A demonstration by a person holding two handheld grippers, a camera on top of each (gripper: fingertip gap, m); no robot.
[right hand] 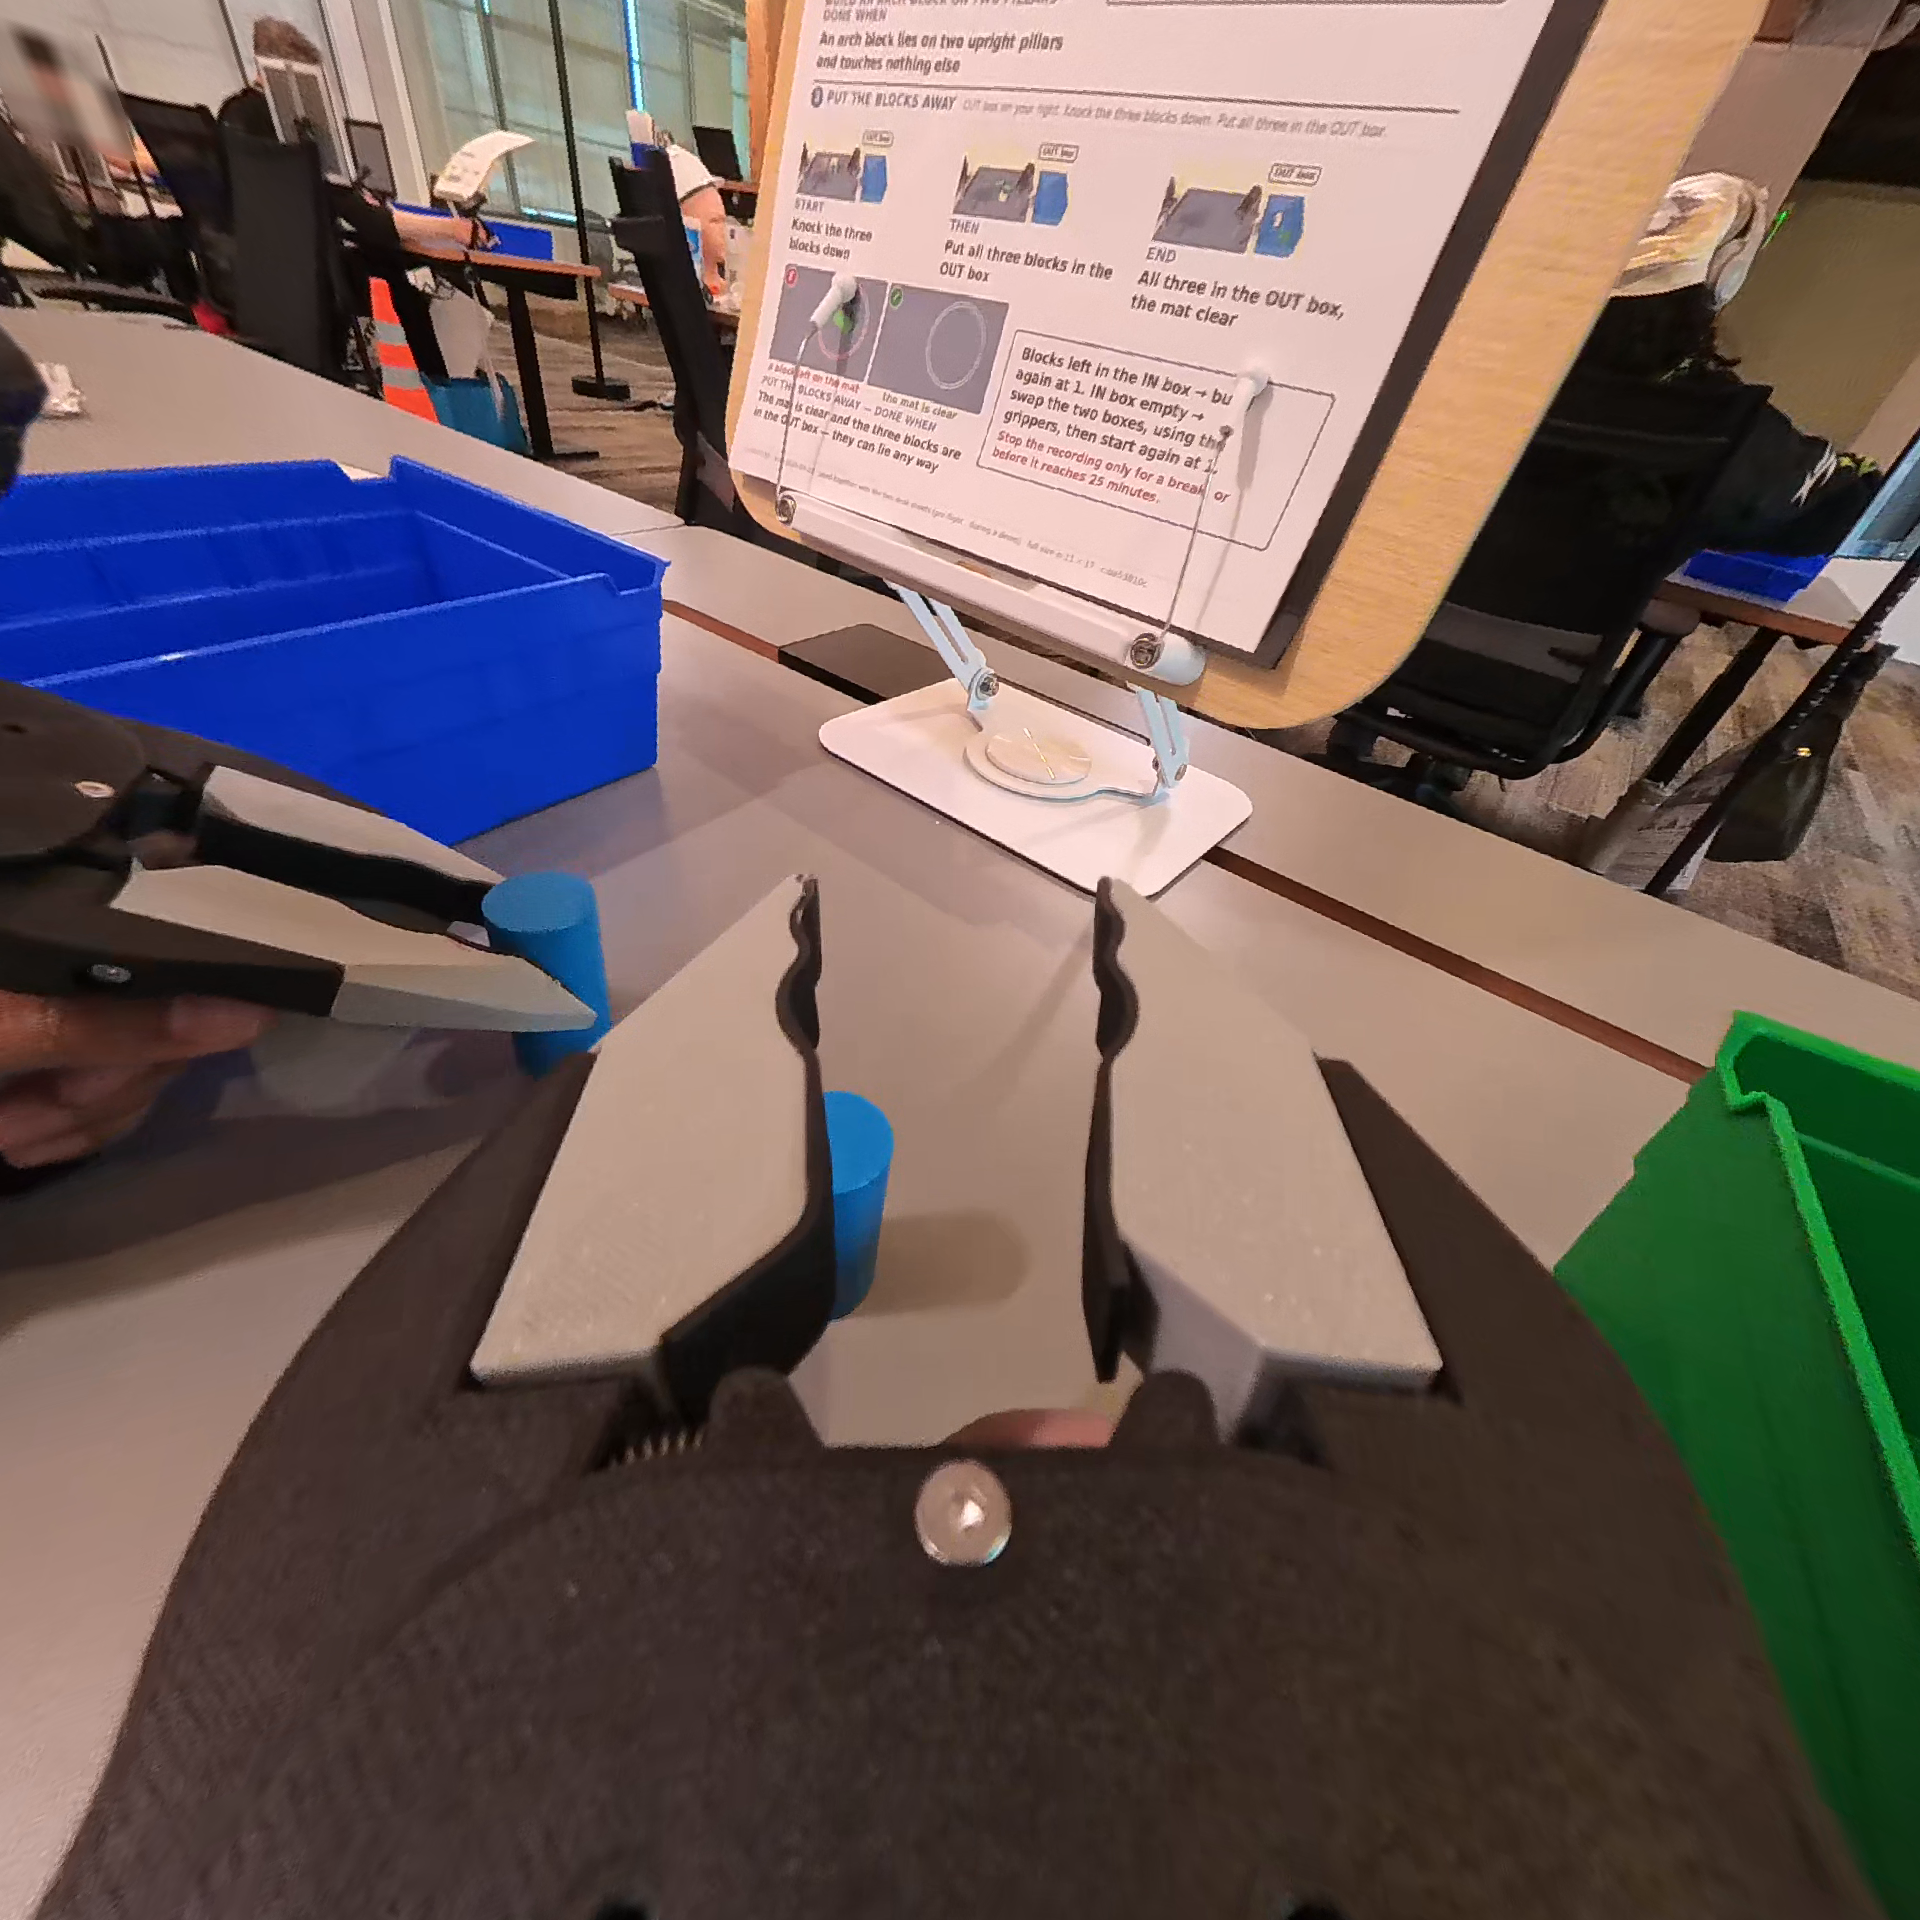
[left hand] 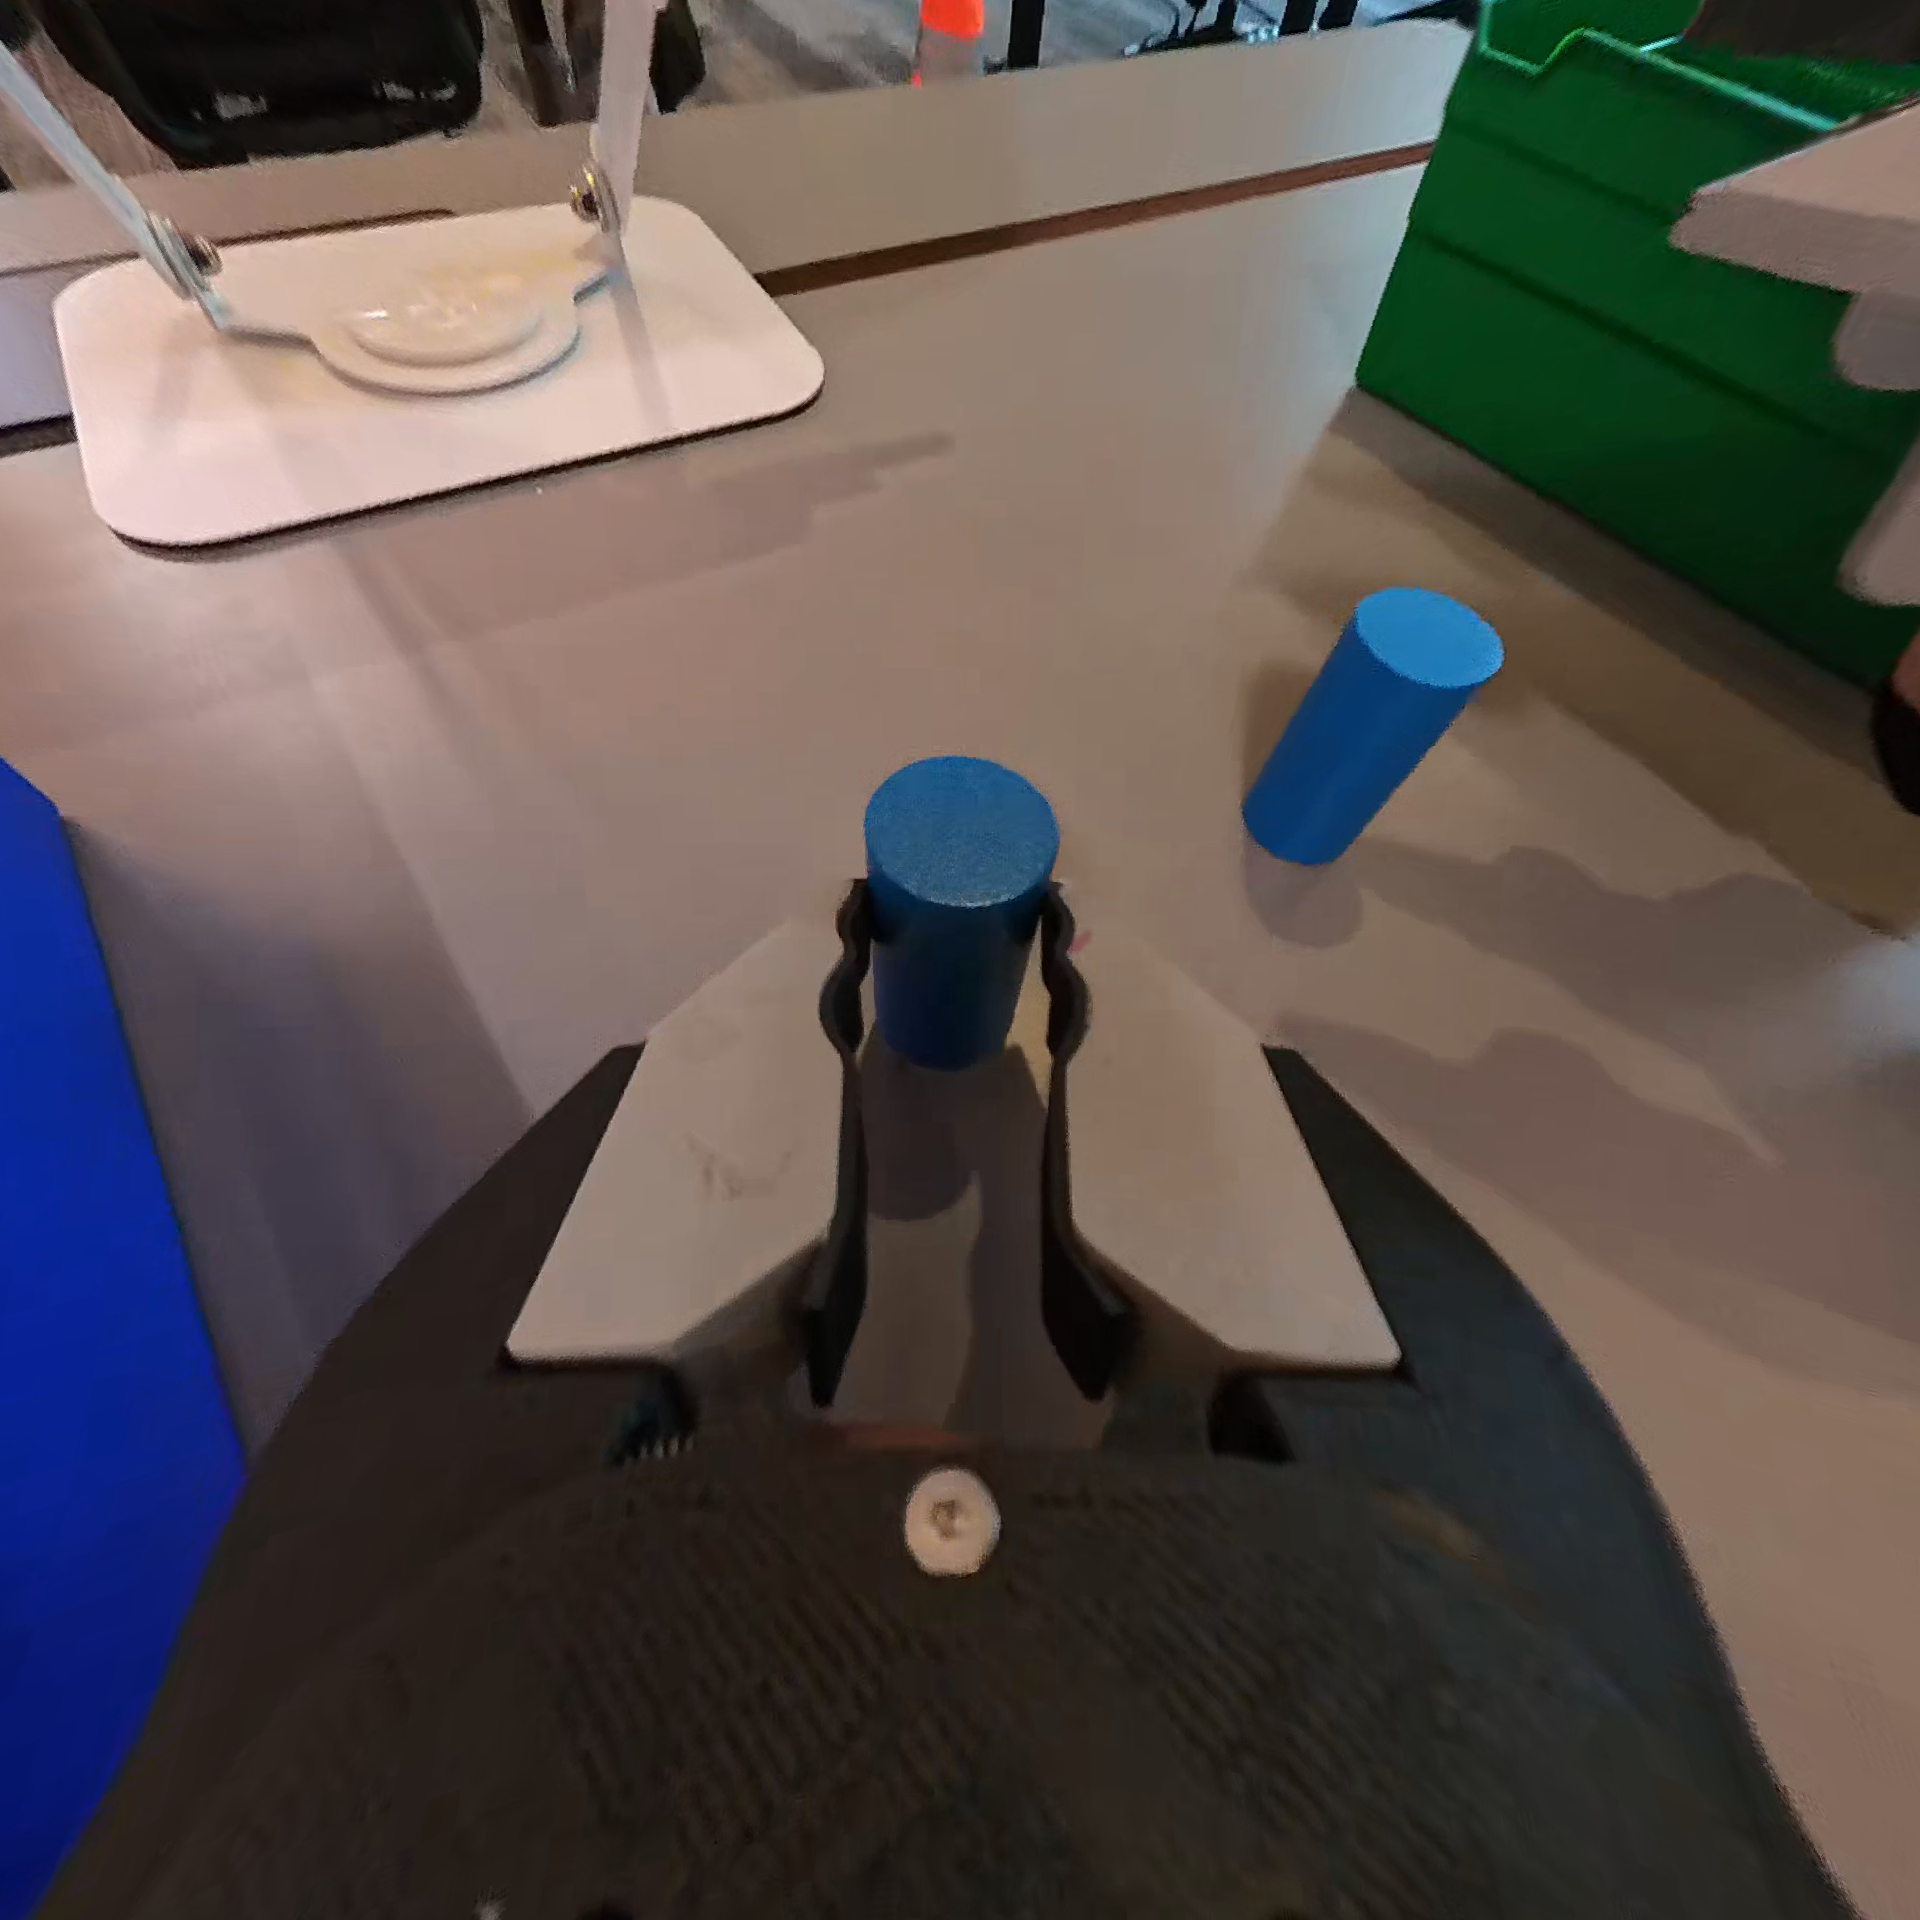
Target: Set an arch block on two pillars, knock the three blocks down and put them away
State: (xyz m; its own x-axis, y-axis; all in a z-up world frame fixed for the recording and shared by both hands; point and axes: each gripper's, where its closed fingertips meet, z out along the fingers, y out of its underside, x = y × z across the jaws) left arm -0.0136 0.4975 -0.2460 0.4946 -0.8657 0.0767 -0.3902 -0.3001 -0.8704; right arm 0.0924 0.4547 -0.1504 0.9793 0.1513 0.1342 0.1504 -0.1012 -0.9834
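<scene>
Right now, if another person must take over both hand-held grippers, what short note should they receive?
Left hand-held gripper: shut on one blue pillar, held upright; whether its base touches the table is unclear.
Right hand-held gripper: open, empty, above the table.
Second blue pillar: stands free on the table, near the green box. Blue box is on the left side.
Arch block: not visible in either view.
Done: one pillar is standing.
Left: place the held pillar, set the arch, knock down, put all three away.

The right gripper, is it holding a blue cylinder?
No, the right gripper is open and empty; one blue cylinder stands below its left finger.
</scene>
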